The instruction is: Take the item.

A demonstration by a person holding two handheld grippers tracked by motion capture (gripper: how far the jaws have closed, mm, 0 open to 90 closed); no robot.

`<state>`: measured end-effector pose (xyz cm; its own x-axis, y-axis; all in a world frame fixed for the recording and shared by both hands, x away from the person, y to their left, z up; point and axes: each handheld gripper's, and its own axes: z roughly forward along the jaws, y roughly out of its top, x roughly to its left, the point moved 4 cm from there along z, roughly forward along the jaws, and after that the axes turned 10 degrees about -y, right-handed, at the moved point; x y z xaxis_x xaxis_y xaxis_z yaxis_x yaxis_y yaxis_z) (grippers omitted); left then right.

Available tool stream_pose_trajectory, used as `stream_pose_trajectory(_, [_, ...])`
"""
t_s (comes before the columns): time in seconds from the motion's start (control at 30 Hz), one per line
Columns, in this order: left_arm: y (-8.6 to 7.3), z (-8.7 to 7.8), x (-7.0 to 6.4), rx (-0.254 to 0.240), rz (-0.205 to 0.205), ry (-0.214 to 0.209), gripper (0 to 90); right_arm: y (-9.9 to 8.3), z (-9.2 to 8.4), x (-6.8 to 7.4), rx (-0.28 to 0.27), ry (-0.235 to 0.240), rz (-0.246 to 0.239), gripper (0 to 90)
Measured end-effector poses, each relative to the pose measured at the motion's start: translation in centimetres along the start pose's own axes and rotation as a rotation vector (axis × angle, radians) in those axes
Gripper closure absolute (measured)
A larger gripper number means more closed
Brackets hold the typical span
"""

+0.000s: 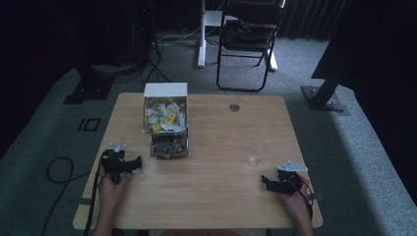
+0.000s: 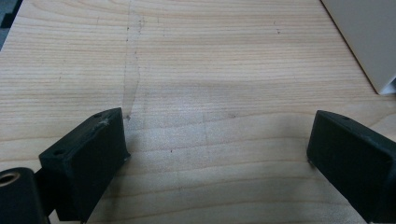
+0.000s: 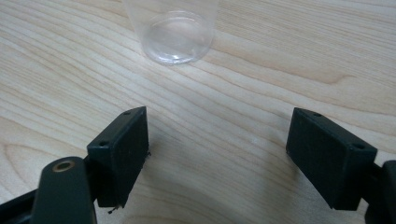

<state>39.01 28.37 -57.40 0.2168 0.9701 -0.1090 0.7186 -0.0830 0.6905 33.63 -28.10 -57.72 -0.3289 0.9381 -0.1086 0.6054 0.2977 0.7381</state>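
A clear plastic cup (image 1: 256, 154) stands upright on the wooden table (image 1: 216, 196), right of centre. In the right gripper view the cup (image 3: 175, 32) is just beyond my right gripper (image 3: 217, 140), whose jaws stand wide apart over bare wood with nothing between them. In the high view the right gripper (image 1: 270, 181) rests on the table near the front right. My left gripper (image 1: 129, 164) lies at the front left, a short way left of a box of sachets (image 1: 166, 120). Its jaws (image 2: 217, 140) are spread wide over bare table, holding nothing.
The white box has an open front, with several small packets spilling into a lower tray (image 1: 169, 145). Its white side shows at the upper right of the left gripper view (image 2: 369, 42). A round grommet (image 1: 234, 107) sits near the far edge. A folding chair (image 1: 248, 34) stands beyond the table.
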Motion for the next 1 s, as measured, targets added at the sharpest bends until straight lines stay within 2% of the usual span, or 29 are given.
stream_pose_trajectory(0.13, [0.0,0.0,0.0,0.000,-0.001,0.001,5.6,0.0,0.0,0.1,0.002,0.007,-0.006,19.9])
stream_pose_trajectory(0.2, [0.0,0.0,0.0,0.000,-0.002,0.002,5.6,0.0,0.0,0.4,0.010,0.013,-0.014,14.8])
stream_pose_trajectory(0.3, [0.0,0.0,0.0,-0.001,-0.002,0.003,5.5,0.0,0.0,0.5,0.015,0.016,-0.017,15.0])
stream_pose_trajectory(0.5, [0.0,0.0,0.0,0.000,-0.002,0.003,5.6,0.2,-0.3,0.6,0.018,0.024,-0.021,22.9])
stream_pose_trajectory(0.6, [0.0,0.0,0.0,-0.001,-0.003,0.003,5.5,0.5,-0.5,1.3,0.009,0.042,-0.037,28.2])
stream_pose_trajectory(0.63, [0.0,0.0,0.0,-0.001,-0.003,0.002,5.6,0.8,-0.7,1.8,-0.002,0.054,-0.056,32.2])
stream_pose_trajectory(0.77, [0.0,0.0,0.0,-0.001,-0.003,0.002,5.6,1.3,-1.1,2.5,-0.028,0.061,-0.072,36.8])
stream_pose_trajectory(0.8, [0.0,0.0,0.0,-0.001,-0.003,0.003,5.5,1.5,-1.3,2.7,-0.042,0.060,-0.079,40.3])
stream_pose_trajectory(1.0, [0.0,0.0,0.0,-0.001,-0.004,0.003,5.6,2.1,-1.9,3.6,-0.063,0.081,-0.089,44.2])
